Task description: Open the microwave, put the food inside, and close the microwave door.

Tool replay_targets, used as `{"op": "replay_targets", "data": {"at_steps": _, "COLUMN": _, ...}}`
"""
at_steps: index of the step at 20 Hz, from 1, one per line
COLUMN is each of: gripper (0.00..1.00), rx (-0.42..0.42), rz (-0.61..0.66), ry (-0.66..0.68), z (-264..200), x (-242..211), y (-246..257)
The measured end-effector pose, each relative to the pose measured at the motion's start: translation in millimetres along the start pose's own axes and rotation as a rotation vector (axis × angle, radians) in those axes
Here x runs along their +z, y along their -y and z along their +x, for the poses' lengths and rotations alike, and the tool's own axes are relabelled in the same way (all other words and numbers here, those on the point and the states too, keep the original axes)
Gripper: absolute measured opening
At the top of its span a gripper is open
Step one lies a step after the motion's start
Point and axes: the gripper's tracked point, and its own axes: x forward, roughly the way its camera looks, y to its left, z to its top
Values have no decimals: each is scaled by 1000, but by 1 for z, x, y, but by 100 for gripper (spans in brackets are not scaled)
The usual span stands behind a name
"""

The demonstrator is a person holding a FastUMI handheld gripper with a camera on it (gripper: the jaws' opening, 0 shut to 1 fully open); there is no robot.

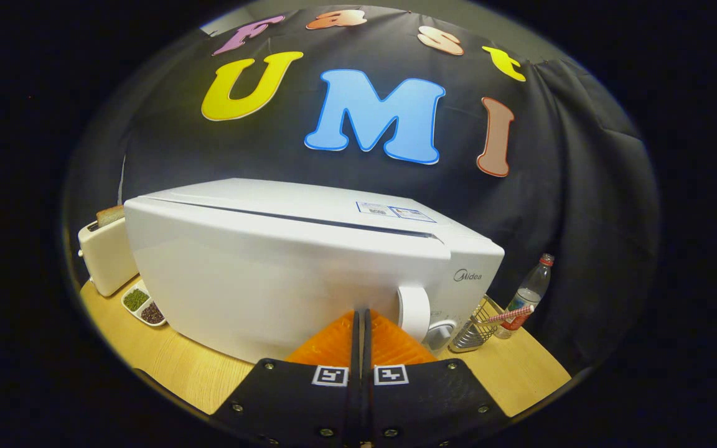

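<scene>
A white microwave (284, 267) stands on the wooden table (165, 367), its door shut. My gripper (360, 313) is shut with nothing between its fingers, the tips right at the lower part of the door front, just left of the round white handle (414, 312). I cannot tell whether the tips touch the door. A knob (440, 333) sits below the handle on the control panel.
A cream toaster (104, 255) with a bread slice stands left of the microwave. A small white dish (143, 305) with two fillings lies beside it. On the right are a wire holder (475, 330) and a plastic bottle (529, 292).
</scene>
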Motion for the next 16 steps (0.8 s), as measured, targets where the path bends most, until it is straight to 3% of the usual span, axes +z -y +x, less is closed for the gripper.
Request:
{"op": "replay_targets", "data": {"at_steps": 5, "gripper": 2, "rx": -17, "rz": -5, "ry": 15, "z": 1, "x": 3, "y": -1}}
{"op": "replay_targets", "data": {"at_steps": 10, "gripper": 5, "rx": 25, "rz": 14, "ry": 1, "z": 6, "x": 4, "y": -5}}
{"op": "replay_targets", "data": {"at_steps": 16, "gripper": 5, "rx": 29, "rz": 36, "ry": 60, "z": -31, "x": 28, "y": -1}}
